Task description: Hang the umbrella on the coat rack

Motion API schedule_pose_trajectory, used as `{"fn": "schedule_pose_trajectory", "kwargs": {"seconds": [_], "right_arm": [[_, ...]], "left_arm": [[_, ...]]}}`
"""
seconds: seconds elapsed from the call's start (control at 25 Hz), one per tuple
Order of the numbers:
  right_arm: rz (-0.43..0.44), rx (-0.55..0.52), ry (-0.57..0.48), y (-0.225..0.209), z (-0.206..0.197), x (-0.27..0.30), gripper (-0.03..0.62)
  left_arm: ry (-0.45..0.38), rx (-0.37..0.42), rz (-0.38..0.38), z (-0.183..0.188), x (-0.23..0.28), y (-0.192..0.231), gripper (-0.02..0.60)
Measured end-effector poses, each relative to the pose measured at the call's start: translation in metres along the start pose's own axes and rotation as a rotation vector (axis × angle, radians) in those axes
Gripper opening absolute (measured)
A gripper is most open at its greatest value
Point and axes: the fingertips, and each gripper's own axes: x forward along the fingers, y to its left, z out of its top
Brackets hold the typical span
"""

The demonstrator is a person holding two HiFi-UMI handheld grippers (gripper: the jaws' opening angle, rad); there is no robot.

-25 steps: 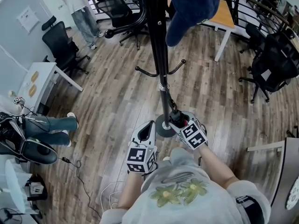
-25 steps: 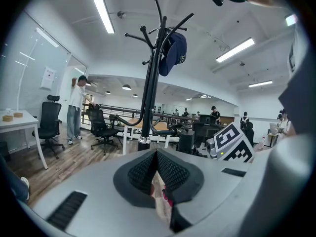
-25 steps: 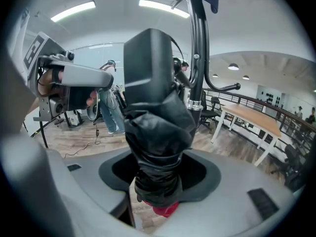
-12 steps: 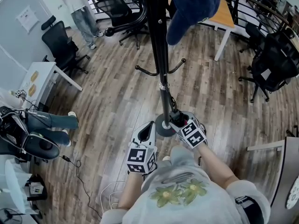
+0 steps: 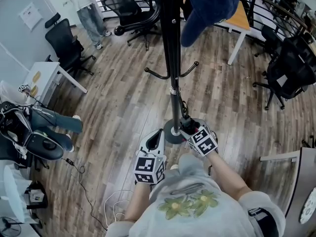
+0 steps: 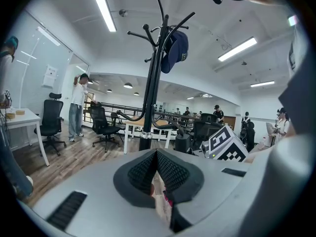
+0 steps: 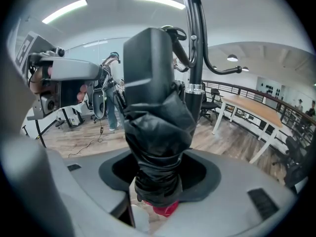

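Wood-plank office floor (image 5: 123,102) spreads below me, with the black coat rack (image 5: 170,58) rising just ahead. My right gripper (image 5: 187,128) clamps the folded black umbrella (image 7: 155,132) near the rack's base. My left gripper (image 5: 158,132) hangs alongside, jaws together, empty.

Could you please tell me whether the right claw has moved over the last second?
No: the right claw stays beside the coat rack base, shut on the folded umbrella.
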Motion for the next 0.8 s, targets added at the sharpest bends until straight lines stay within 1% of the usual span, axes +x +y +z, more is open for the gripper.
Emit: {"fn": "schedule_pose_trajectory", "kwargs": {"seconds": [0.36,0.8], "right_arm": [[0.011,0.018,0.022,-0.001,-0.007,0.007,0.233],[0.016,0.038,0.029,0.001,-0.005,0.016,0.233]], "left_arm": [[0.005,-0.007,0.014,-0.001,-0.002,0.003,0.002],[0.007,-0.017,0.021,-0.002,-0.008,0.010,0.002]]}}
